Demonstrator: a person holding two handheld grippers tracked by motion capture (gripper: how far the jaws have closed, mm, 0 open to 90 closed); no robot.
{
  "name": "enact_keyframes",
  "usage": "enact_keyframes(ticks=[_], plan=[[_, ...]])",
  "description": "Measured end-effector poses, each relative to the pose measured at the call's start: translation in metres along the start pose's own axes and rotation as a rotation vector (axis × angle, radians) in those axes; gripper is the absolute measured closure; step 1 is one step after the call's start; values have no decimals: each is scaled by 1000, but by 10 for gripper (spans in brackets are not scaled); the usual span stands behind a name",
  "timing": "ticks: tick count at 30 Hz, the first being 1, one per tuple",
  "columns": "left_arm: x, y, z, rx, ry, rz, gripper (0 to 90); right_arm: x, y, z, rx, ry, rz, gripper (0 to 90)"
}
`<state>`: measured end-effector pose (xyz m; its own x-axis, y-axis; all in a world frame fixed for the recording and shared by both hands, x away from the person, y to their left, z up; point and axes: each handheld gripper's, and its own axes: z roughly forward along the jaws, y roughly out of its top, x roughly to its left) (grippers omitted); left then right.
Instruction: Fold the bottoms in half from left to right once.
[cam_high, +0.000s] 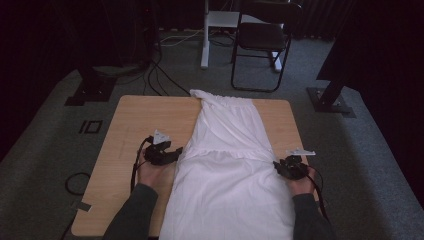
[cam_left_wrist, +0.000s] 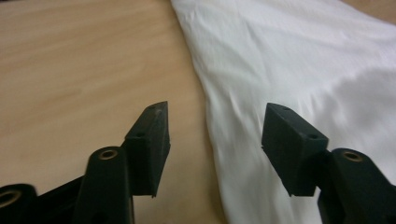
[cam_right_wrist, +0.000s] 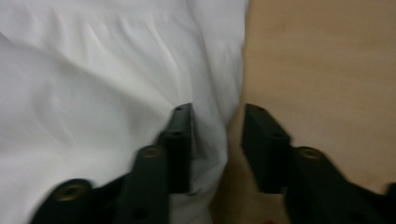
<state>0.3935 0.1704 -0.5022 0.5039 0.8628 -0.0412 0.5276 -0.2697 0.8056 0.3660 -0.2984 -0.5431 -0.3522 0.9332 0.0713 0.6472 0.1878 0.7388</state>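
A white garment (cam_high: 230, 150) lies lengthwise down the middle of a wooden table (cam_high: 140, 120), its gathered end at the far edge and its wide end hanging over the near edge. My left gripper (cam_high: 176, 152) sits at the cloth's left edge. In the left gripper view its jaws (cam_left_wrist: 215, 135) stand open above the garment's edge (cam_left_wrist: 303, 60) and bare wood (cam_left_wrist: 84, 60), touching nothing. My right gripper (cam_high: 278, 167) is at the cloth's right edge. There the jaws (cam_right_wrist: 217, 140) are open, and a fold of the garment (cam_right_wrist: 93, 70) lies loosely between them beside the wood (cam_right_wrist: 322, 70).
Beyond the table stand a black chair (cam_high: 262, 40) and a white stand (cam_high: 205, 35) on grey carpet. Cables (cam_high: 160, 75) trail across the floor at the back left. Black frame feet (cam_high: 92, 90) (cam_high: 330, 100) flank the table's far corners. Bare wood lies on both sides of the cloth.
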Motion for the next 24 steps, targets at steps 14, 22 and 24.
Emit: enact_keyframes(ticks=[14,22,24], plan=[[-11,18,101,174,-54,3,672,8,63,79,27,89,-39,691],[-14,-3,74,166,-38,45,855,25,40,65,40,70,-67,833],[-19,-23,51,156,-47,43,854,35,25,52,46,102,-84,839]])
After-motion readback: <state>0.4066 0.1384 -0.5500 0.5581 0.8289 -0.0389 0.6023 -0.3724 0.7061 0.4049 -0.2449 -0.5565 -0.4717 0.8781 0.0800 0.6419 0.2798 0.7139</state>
